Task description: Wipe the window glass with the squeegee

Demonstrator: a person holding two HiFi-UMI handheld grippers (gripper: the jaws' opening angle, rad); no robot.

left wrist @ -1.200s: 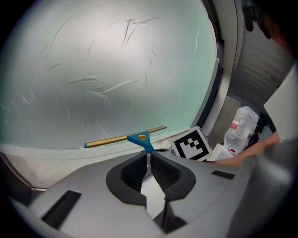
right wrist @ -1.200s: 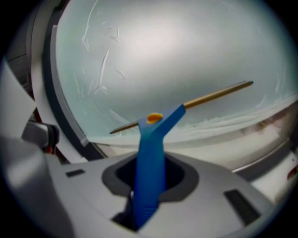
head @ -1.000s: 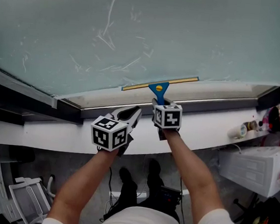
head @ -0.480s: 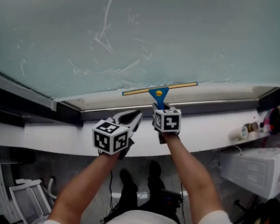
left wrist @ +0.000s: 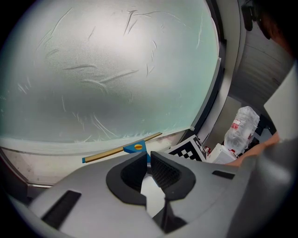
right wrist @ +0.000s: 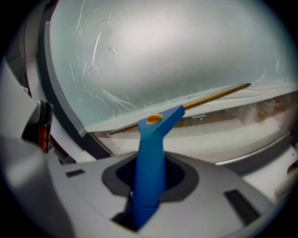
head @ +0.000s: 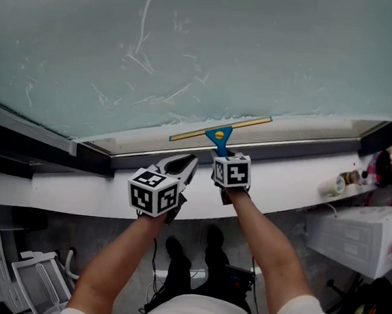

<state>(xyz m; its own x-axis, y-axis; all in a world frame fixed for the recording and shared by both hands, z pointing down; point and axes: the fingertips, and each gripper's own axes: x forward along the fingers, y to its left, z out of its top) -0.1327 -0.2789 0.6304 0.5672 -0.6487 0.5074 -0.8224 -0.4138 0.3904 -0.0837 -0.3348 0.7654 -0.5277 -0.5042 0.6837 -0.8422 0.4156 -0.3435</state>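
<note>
While the right gripper clamps its jaws on the blue handle of the squeegee, the blade lies against the glass near the pane's lower edge, slanting so that its right end sits higher in the head view. The right gripper view shows the handle rising from between the closed jaws of that gripper to a yellow cap, with the thin blade running across the glass. The pane is hazy and marked with pale streaks above the blade, while a clearer strip lies below it, next to the dark frame. The left gripper hovers just beside the right one over the white sill, and it holds nothing. In its own view the jaws of the left gripper are drawn together with only a slit between the ribbed pads, and the squeegee and streaked glass show beyond them. At the right end of the sill a small bottle lies on its side, and what it contains cannot be told. Below it stands a white drawer unit with its drawers closed. The left gripper view also shows a crumpled clear bag with red print, its contents unclear.
</note>
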